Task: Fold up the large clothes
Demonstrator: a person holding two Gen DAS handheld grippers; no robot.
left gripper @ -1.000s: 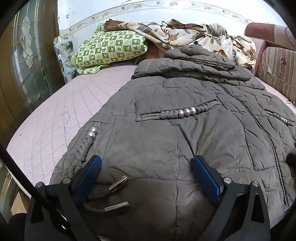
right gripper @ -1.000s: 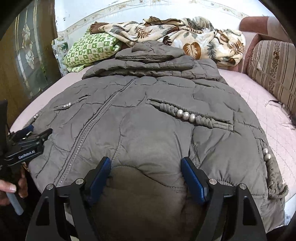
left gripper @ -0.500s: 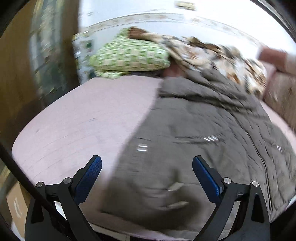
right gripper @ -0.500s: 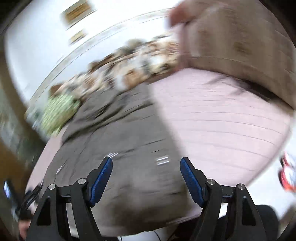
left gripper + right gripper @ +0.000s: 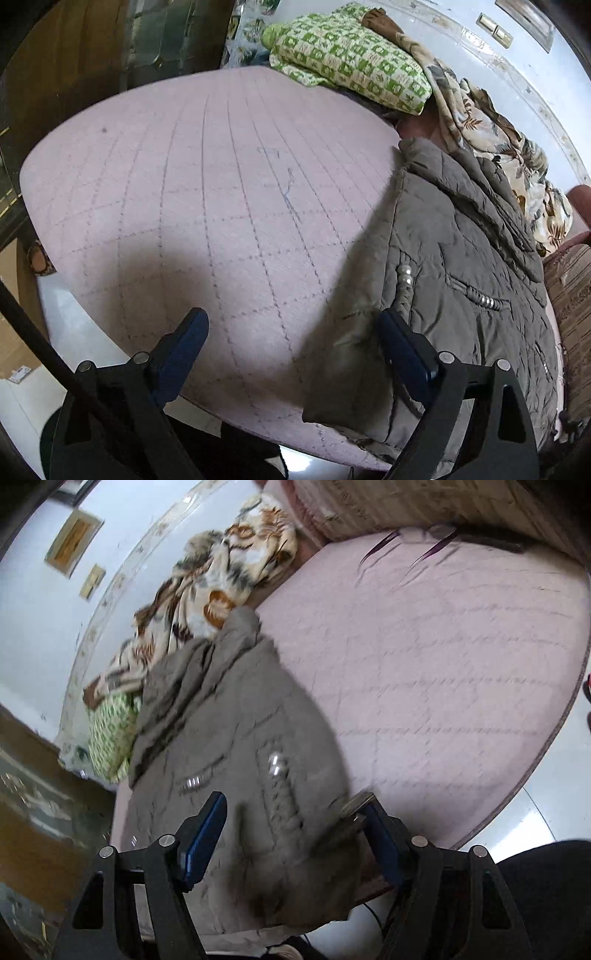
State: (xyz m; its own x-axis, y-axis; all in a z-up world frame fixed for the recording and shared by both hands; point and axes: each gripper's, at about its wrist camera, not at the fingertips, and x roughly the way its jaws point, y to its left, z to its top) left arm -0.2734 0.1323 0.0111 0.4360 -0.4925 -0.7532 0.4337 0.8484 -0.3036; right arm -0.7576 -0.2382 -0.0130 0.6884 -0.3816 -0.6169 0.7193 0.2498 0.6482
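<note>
Left wrist view: the left gripper (image 5: 291, 343) looks down at the near edge of a bed (image 5: 207, 192) covered in a pink quilted sheet. Its jaws are closing but grip nothing yet. One blue pad hangs over bare sheet; the other sits against the side edge of one grey padded coat (image 5: 461, 280), which lies flat along the bed's right side with its hem at the near edge and its collar toward the far edge. The gripper seems placed astride that side edge so it can take the near corner of the hem for a fold. Two short rows of silver beads show on the coat's braided trim. At the far edge lie one green checked pillow (image 5: 354, 59) and one leaf-patterned blanket (image 5: 480, 125), bunched clear of the folding space.

Right wrist view: the picture is tilted and blurred. The right gripper (image 5: 295, 834) is over the coat's (image 5: 236, 716) hem at the bed's (image 5: 443, 664) near edge, jaws closing, with coat fabric between them and one pad at the coat's other side edge. The pads do not appear to pinch it yet. This looks like the matching hold on the opposite hem corner. Two bead rows glint here as well. The blanket (image 5: 221, 565) and pillow (image 5: 110, 731) lie at the far edge. Bare pink sheet fills the bed beside the coat.
</note>
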